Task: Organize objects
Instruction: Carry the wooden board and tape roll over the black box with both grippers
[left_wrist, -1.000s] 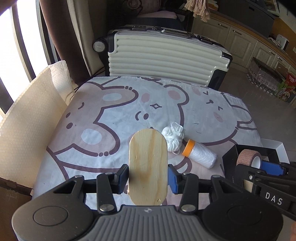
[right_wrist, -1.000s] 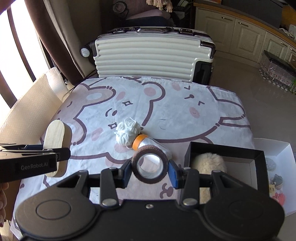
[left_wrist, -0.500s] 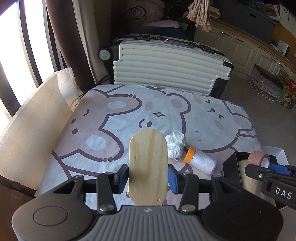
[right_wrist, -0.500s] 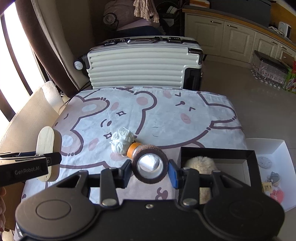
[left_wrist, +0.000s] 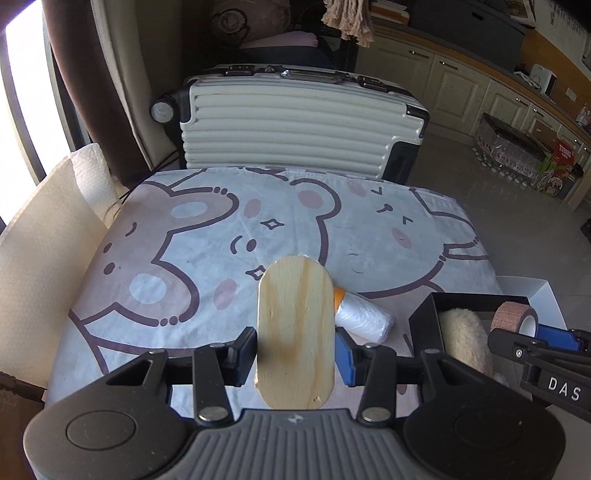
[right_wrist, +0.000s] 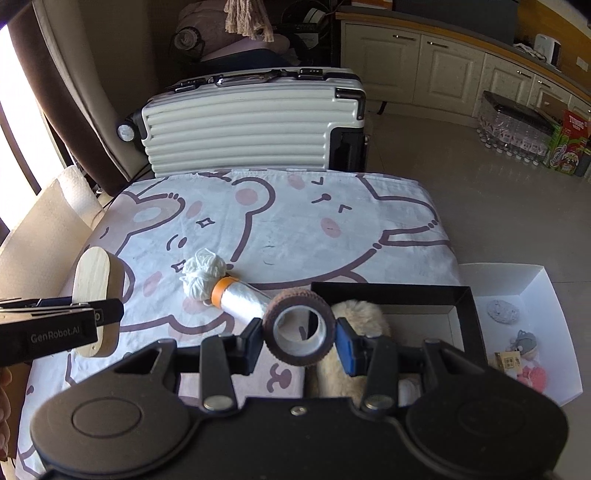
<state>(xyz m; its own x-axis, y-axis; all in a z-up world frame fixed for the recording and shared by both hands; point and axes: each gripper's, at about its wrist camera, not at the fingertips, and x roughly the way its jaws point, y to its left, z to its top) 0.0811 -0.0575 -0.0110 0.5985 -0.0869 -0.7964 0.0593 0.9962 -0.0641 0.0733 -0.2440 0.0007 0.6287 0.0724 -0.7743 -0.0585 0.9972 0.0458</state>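
Tape roll (right_wrist: 299, 326) nearer black box (right_wrist: 463, 310)

Left tool (left_wrist: 295, 354): black body, ribbed grey grip, blue pads, silver screws; right tool (right_wrist: 300, 341) marked "DAS".

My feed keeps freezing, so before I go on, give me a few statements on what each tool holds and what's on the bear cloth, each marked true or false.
1. The left tool grips an oval wooden board. True.
2. The right tool is empty. False: it is shut on a brown tape roll.
3. A ball of white yarn lies on the bear cloth. True.
4. The black box is empty. False: a fluffy cream item sits inside it.
5. The spool with the orange end stands upright. False: it lies on its side, beside the yarn.
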